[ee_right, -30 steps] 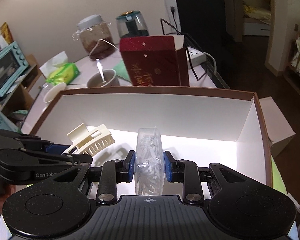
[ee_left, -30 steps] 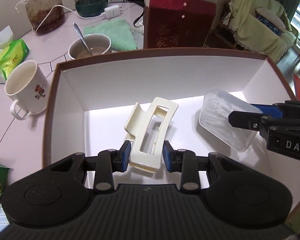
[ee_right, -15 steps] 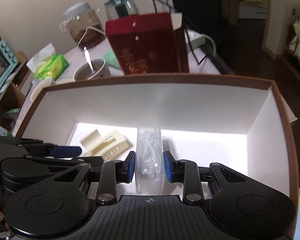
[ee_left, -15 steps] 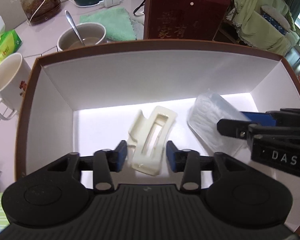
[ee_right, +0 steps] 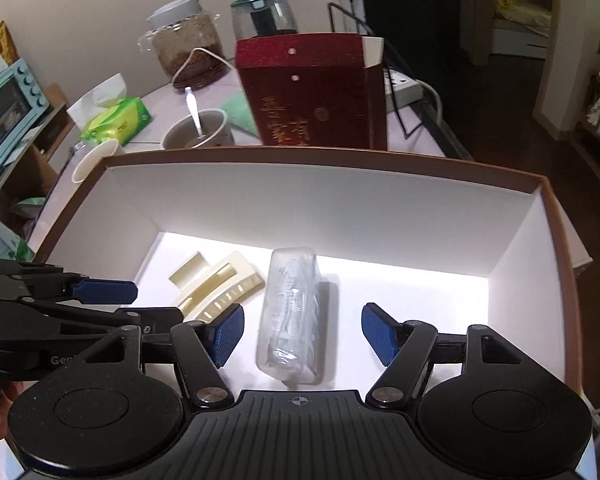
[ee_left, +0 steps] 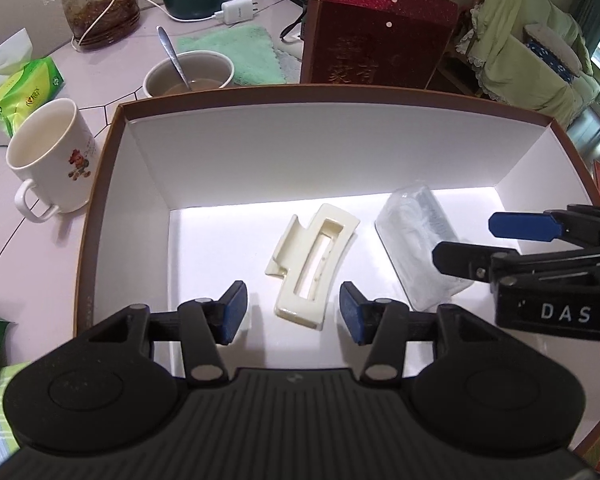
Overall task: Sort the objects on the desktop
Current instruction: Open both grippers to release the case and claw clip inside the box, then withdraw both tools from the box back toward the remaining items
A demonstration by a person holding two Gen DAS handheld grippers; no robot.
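Both grippers have let go: the left gripper (ee_left: pixel 292 312) now stands spread wide around the cream hair clip (ee_left: pixel 314 266), the right gripper (ee_right: pixel 302 332) wide around the clear packet (ee_right: pixel 292 312), both lying side by side on the box (ee_left: pixel 260 152) floor

A pale pink table (ee_left: pixel 112 76) is carrying everything here. A large brown-rimmed box (ee_left: pixel 100 184) with white walls is sitting on it. Beside the box's left wall a white mug (ee_left: pixel 50 156) with a cartoon print is standing upright. Behind the box a bowl (ee_left: pixel 188 74) is holding a spoon (ee_left: pixel 172 56), next to a green cloth (ee_left: pixel 236 52), a dark red gift box (ee_left: pixel 376 36), a glass jar (ee_left: pixel 96 0) and a green tissue pack (ee_left: pixel 20 92).
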